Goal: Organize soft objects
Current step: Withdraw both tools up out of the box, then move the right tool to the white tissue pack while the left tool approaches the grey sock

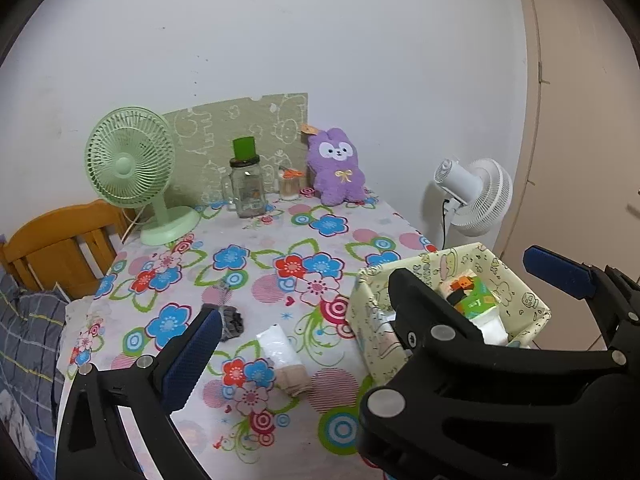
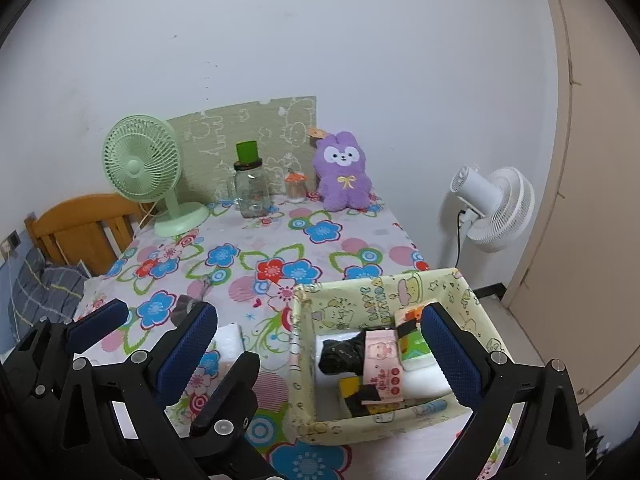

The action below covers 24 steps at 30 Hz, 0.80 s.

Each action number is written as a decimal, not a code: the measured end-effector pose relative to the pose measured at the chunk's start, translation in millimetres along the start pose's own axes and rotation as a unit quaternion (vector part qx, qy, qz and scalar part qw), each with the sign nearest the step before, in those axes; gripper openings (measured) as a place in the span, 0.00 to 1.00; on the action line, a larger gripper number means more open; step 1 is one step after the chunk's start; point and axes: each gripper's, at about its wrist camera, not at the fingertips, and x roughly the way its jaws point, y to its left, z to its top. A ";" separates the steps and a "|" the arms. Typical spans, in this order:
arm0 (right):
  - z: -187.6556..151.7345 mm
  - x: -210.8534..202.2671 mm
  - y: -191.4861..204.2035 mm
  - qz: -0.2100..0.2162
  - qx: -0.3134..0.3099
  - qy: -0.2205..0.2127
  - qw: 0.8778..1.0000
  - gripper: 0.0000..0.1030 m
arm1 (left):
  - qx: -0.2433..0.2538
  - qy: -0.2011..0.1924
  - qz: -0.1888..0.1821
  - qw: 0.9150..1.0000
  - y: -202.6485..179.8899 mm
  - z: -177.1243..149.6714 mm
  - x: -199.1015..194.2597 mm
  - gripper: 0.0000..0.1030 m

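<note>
- Blue-padded right tongs [image 2: 320, 344] sit nearest the lens, jaws spread wide with nothing gripped; their right finger hangs over the yellow box [image 2: 304, 364], their left finger over the table [image 2: 352, 236].
- Left tongs [image 1: 276, 324], also wide and empty as far as the left wrist view shows, stand to the left of the box.
- Between those left fingers lie the loose soft things: a white packet [image 1: 276, 346] with a beige roll [image 1: 292, 382] touching its near end, and a small grey cloth [image 1: 232, 320] just beyond the left finger.
- Judging from that, the left hand is nearer the packet; its long axis runs roughly away from the camera, and the box is to its right.
- Inside the box are a black bundle [image 2: 340, 356], a pink-banded pack [image 2: 382, 364] and white packs; the inner wall's print seems to read "HAPPY", the rest too small.
- Farthest back, by the wall: a green fan [image 2: 142, 168], a glass jar [image 2: 251, 194] and a purple plush toy [image 2: 344, 178].
</note>
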 end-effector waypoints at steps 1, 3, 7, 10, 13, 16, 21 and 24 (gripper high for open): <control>0.2 -0.7 3.2 -0.001 -0.004 -0.003 1.000 1.00 | -0.001 0.000 0.002 1.000 2.9 0.1 -0.2 1.00; 1.3 -1.8 8.5 -0.003 -0.010 -0.008 1.000 1.00 | -0.001 -0.003 0.005 1.000 8.4 -0.5 -2.5 1.00; 1.9 -4.4 21.6 -0.005 -0.023 -0.020 1.000 1.00 | -0.003 -0.008 0.014 1.000 17.2 -2.7 -6.8 0.99; 1.5 -5.0 28.5 -0.002 -0.026 -0.022 0.999 1.00 | -0.007 -0.010 0.018 1.000 23.7 -4.2 -8.4 0.99; 0.9 -4.7 34.6 0.004 -0.026 -0.022 0.999 1.00 | -0.009 -0.010 0.020 1.000 31.0 -6.1 -9.2 0.99; -0.5 -2.8 41.8 0.008 -0.028 -0.019 0.999 1.00 | -0.012 -0.007 0.023 1.000 37.2 -9.0 -9.6 0.99; -4.8 2.6 53.3 0.012 -0.035 -0.016 0.999 1.00 | -0.016 -0.005 0.028 0.999 49.5 -16.0 -8.7 0.99; -8.5 3.4 60.1 0.013 -0.037 -0.018 0.999 1.00 | -0.018 -0.007 0.029 0.999 56.2 -19.7 -7.5 0.99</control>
